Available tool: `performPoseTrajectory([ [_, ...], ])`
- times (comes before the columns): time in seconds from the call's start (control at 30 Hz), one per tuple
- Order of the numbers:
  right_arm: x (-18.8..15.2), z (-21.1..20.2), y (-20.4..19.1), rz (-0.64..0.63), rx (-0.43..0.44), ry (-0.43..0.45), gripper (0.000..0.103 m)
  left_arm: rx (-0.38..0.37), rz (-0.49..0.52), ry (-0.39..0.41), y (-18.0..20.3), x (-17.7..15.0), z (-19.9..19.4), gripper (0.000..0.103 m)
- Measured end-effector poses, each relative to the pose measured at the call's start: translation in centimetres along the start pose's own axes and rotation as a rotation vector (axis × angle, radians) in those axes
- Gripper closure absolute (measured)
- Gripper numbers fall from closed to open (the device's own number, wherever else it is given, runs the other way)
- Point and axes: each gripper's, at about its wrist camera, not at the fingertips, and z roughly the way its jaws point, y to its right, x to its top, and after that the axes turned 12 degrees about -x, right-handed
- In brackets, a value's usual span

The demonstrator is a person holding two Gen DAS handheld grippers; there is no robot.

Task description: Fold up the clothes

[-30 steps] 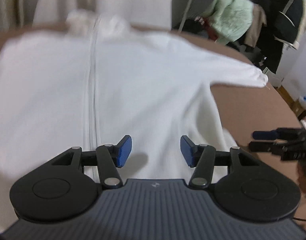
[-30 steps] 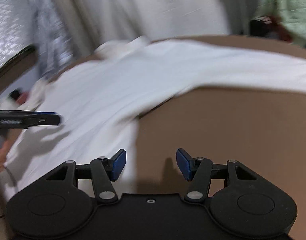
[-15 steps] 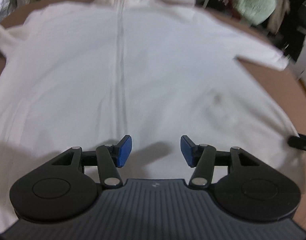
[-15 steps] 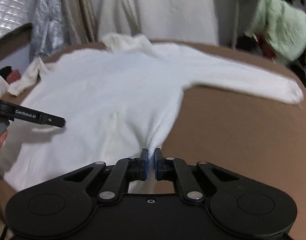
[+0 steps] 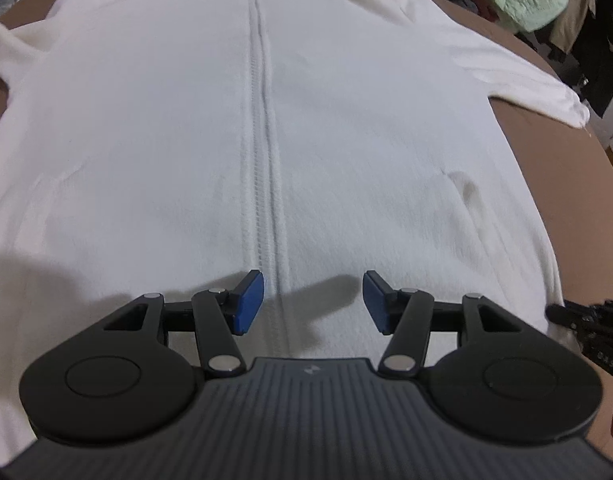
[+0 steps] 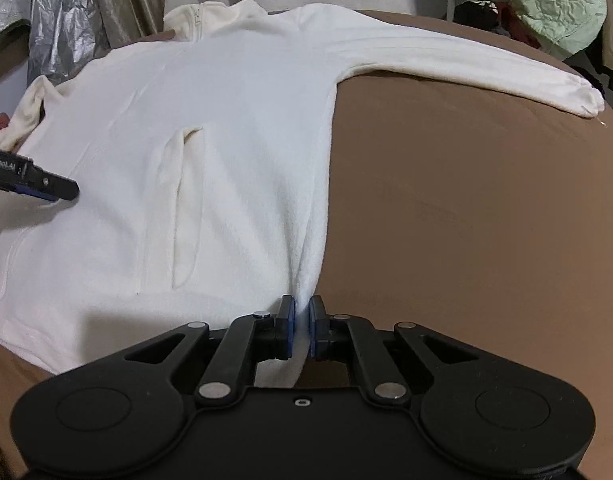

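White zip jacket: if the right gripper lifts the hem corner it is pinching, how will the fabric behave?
Likely floppy: the white zip jacket already puckers into a ridge where the right gripper pinches it. Its fleece-like nap probably grips the blue pads rather than slipping. The outstretched sleeve would probably trail across the brown table.

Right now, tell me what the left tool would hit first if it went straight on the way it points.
Most likely the white zip jacket. The left tool points down at its front, jaws open astride the zipper, near the hem. Nothing else shows in between, though the depth is unclear.
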Motion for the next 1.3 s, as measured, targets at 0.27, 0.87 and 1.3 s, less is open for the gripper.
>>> performPoseTrajectory([
  [0.27,3.9,-3.9,0.7,0.153,0.025,0.105,0.042,-0.024,-0.109,0.126,-2.1,0.8,-3.0,0.049],
  [0.87,36.1,-4.1,-16.4,-0.451,0.073,-0.032,0.040,0.189,-0.172,0.396,-12.8,4.6,-6.0,0.044],
  [1.3,41.3,15.6,-16.1,-0.632,0.019,0.025,0.041,0.113,-0.783,0.748,-29.3,0.9,-8.2,0.043],
])
